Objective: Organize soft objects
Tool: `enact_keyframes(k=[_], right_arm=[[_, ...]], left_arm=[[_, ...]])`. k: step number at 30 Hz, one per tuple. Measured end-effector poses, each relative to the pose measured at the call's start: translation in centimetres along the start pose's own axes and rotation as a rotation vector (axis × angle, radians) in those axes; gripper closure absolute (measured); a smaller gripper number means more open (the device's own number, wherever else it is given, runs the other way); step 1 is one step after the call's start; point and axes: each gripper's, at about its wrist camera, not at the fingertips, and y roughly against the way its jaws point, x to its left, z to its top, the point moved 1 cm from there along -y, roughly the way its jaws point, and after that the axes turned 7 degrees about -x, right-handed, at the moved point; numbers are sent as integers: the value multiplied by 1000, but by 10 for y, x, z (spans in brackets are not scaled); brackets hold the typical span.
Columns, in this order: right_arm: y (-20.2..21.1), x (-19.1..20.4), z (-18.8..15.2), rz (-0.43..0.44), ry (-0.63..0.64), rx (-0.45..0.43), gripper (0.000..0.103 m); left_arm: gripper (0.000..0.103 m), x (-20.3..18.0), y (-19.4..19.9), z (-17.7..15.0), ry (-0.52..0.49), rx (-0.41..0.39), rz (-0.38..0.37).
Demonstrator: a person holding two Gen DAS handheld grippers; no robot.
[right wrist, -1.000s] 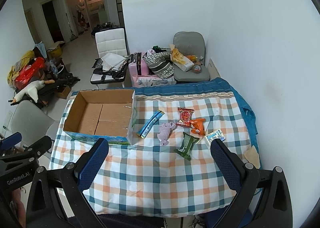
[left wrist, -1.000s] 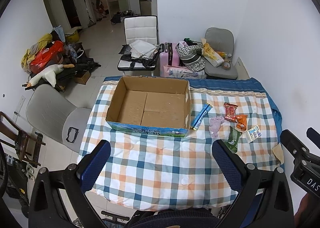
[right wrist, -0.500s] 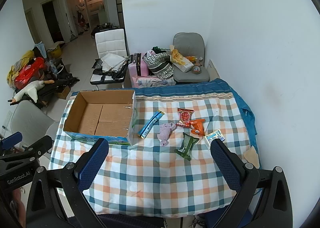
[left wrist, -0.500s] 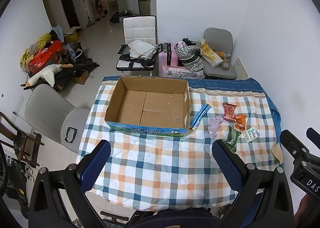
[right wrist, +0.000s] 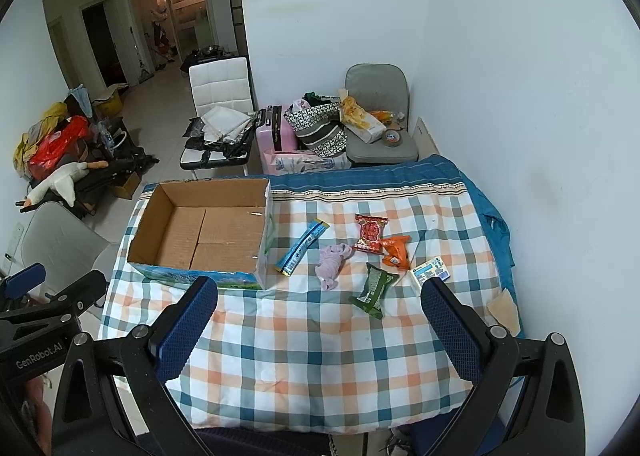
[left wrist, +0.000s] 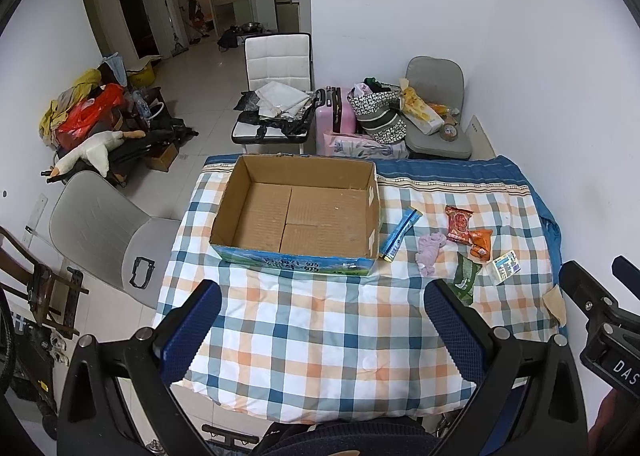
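Note:
An empty cardboard box (left wrist: 296, 212) (right wrist: 208, 230) stands on the left of the checked tablecloth (left wrist: 320, 320) (right wrist: 312, 336). Right of it lie a blue stick pack (left wrist: 400, 232) (right wrist: 303, 246), a pink soft cloth (left wrist: 430, 252) (right wrist: 332, 264), a red snack pack (left wrist: 459, 223) (right wrist: 371, 233), an orange pack (left wrist: 480, 243) (right wrist: 396, 251), a green pack (left wrist: 466, 278) (right wrist: 374, 290) and a white-blue packet (left wrist: 505, 266) (right wrist: 430, 274). My left gripper (left wrist: 322, 320) and right gripper (right wrist: 320, 316) are both open and empty, held above the table's near edge.
Grey chair (left wrist: 100, 224) stands left of the table. Behind the table are a white chair (left wrist: 276, 96), a pink suitcase (left wrist: 334, 116), bags and a grey chair (left wrist: 436, 112). A white wall runs along the right. A clutter pile with a plush goose (left wrist: 92, 152) lies far left.
Both views have shifted slightly; the table and objects sit a little higher in the frame. Nothing on the table has moved, and both grippers stay open.

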Motion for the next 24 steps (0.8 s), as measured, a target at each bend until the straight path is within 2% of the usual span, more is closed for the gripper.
enact_keyframes(k=[24], right_arm=[[2,4,0,3,-2,2,0]], left_arm=[[0,2,1,1,-5,-4,-6]])
